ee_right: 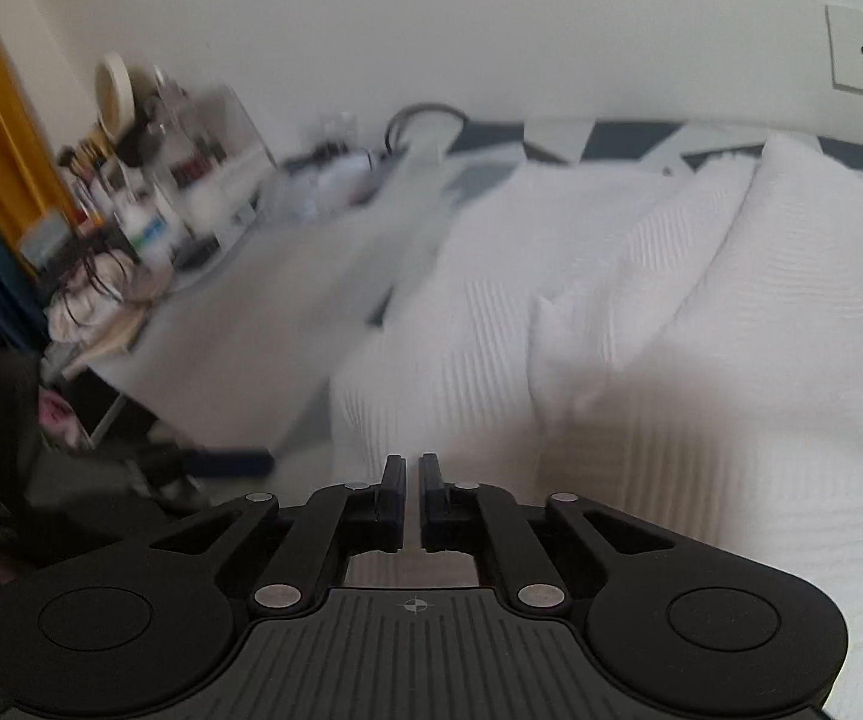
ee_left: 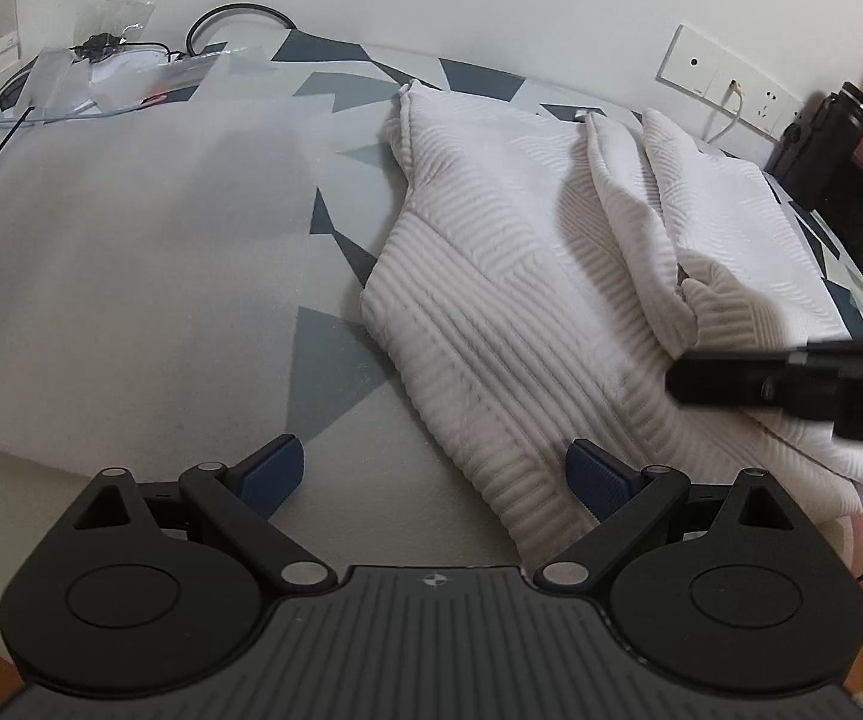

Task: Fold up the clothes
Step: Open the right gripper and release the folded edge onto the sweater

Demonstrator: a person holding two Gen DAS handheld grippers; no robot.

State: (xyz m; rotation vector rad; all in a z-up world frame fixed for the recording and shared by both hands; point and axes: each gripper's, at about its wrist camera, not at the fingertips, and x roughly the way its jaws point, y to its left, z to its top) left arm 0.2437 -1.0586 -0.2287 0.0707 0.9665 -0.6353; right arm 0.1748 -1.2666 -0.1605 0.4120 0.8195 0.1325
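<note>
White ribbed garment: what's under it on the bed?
The white ribbed garment lies on a grey-and-navy geometric sheet, visible around its edges. Anything beneath its folds is covered.

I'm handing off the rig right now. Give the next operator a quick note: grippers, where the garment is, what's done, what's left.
Left hand-held gripper: open, empty, hovering at the near edge of the white ribbed garment.
Right hand-held gripper: shut, nothing visible between its fingers, over the garment's right part; the right wrist view is blurred.
The garment lies on the patterned bedsheet, bunched into a ridge on its right side.
Done: no tidy fold visible.
Left: flatten the ridge, then fold.
</note>
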